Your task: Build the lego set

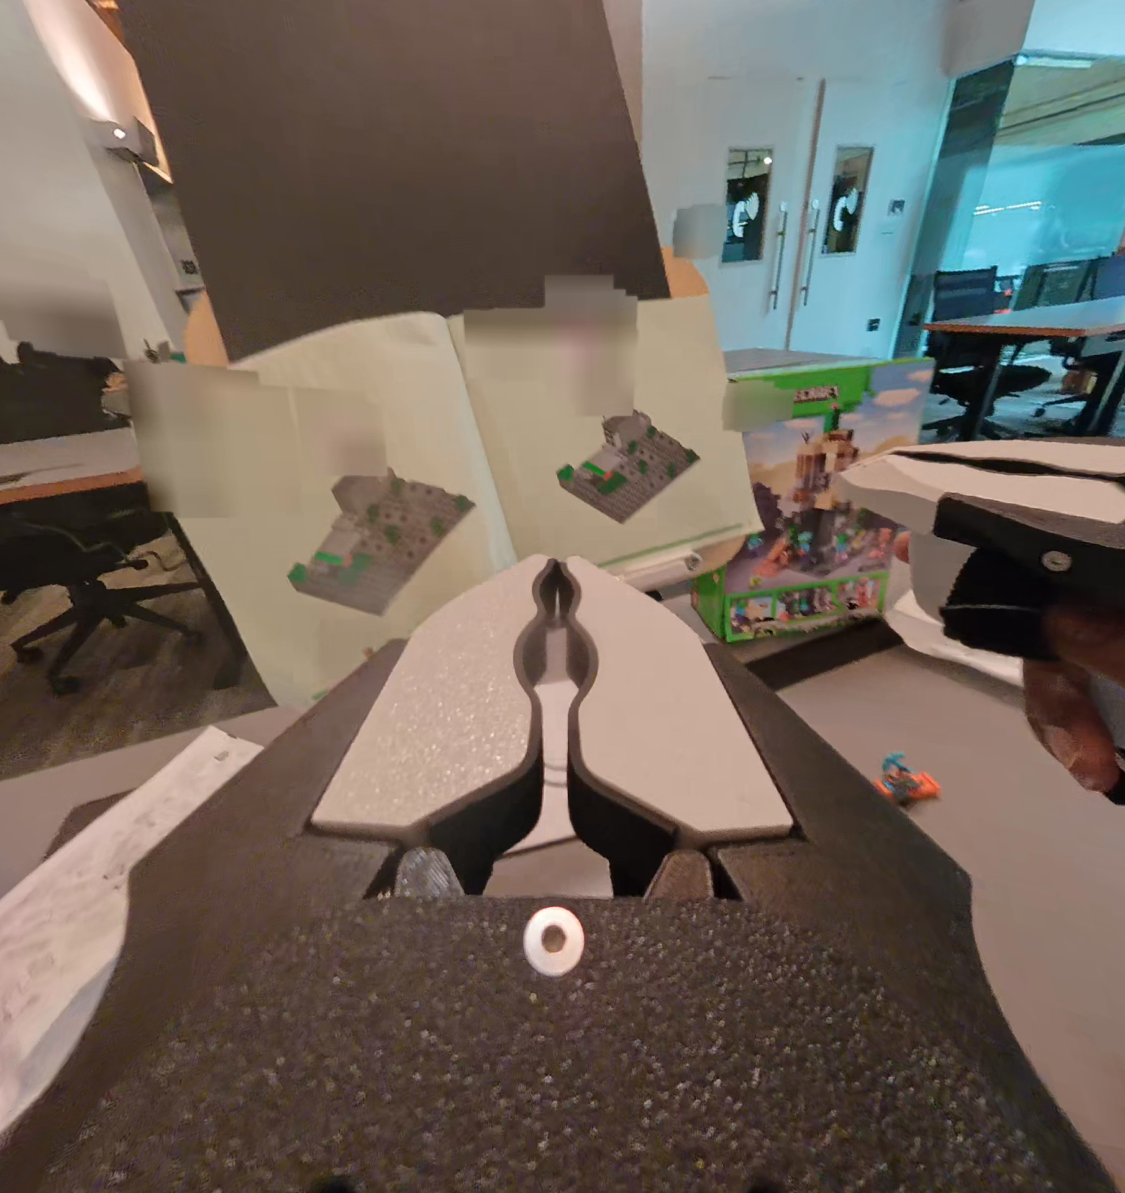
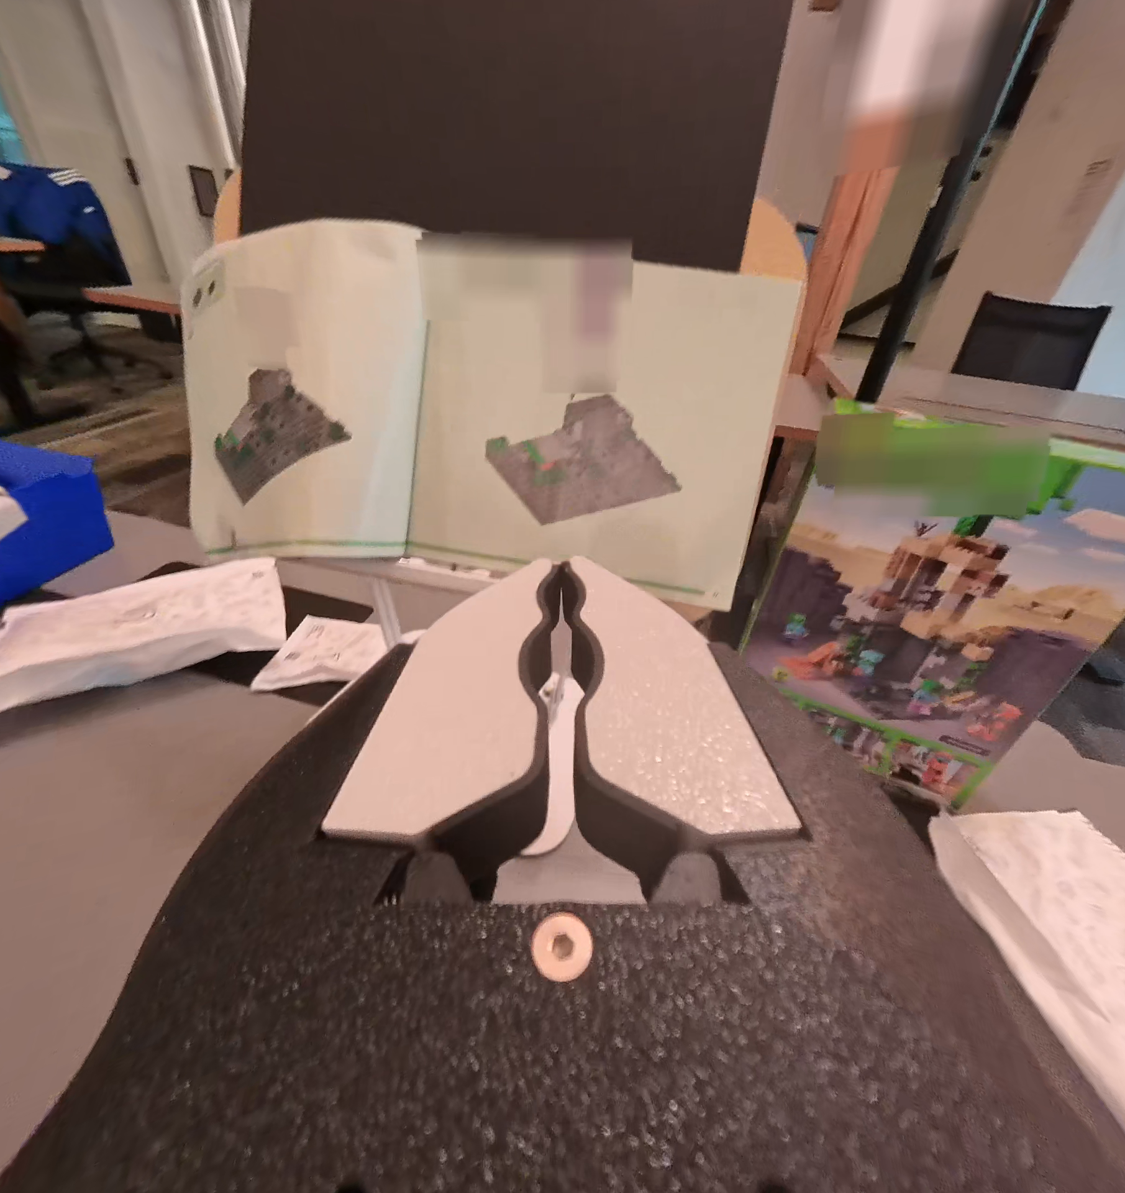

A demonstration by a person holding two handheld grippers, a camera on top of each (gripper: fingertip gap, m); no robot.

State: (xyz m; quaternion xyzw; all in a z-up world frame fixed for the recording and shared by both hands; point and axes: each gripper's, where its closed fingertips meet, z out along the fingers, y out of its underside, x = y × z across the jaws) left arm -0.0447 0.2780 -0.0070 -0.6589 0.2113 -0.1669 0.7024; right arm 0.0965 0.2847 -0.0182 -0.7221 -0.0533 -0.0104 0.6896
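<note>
An open instruction booklet [image 1: 482, 465] stands upright at the far side of the grey table, with pictures of a grey and green build on both pages; it also shows in the right wrist view [image 2: 482, 413]. The set's box [image 1: 818, 503] stands to its right, also seen in the right wrist view [image 2: 934, 600]. My left gripper [image 1: 556, 571] is shut and empty, raised and pointed at the booklet. My right gripper [image 2: 563, 571] is shut and empty, also facing the booklet, and shows at the right edge of the left wrist view [image 1: 869, 478]. A small orange and teal lego piece [image 1: 905, 781] lies on the table.
White paper bags lie on the table at left [image 2: 127, 632], at centre [image 2: 321, 652] and at right [image 2: 1063, 936]; one shows in the left wrist view [image 1: 62, 904]. A blue box [image 2: 30, 516] sits at far left. A dark board [image 1: 392, 161] stands behind the booklet. Office chairs and desks lie beyond. Left tips to right tips: about 15 cm.
</note>
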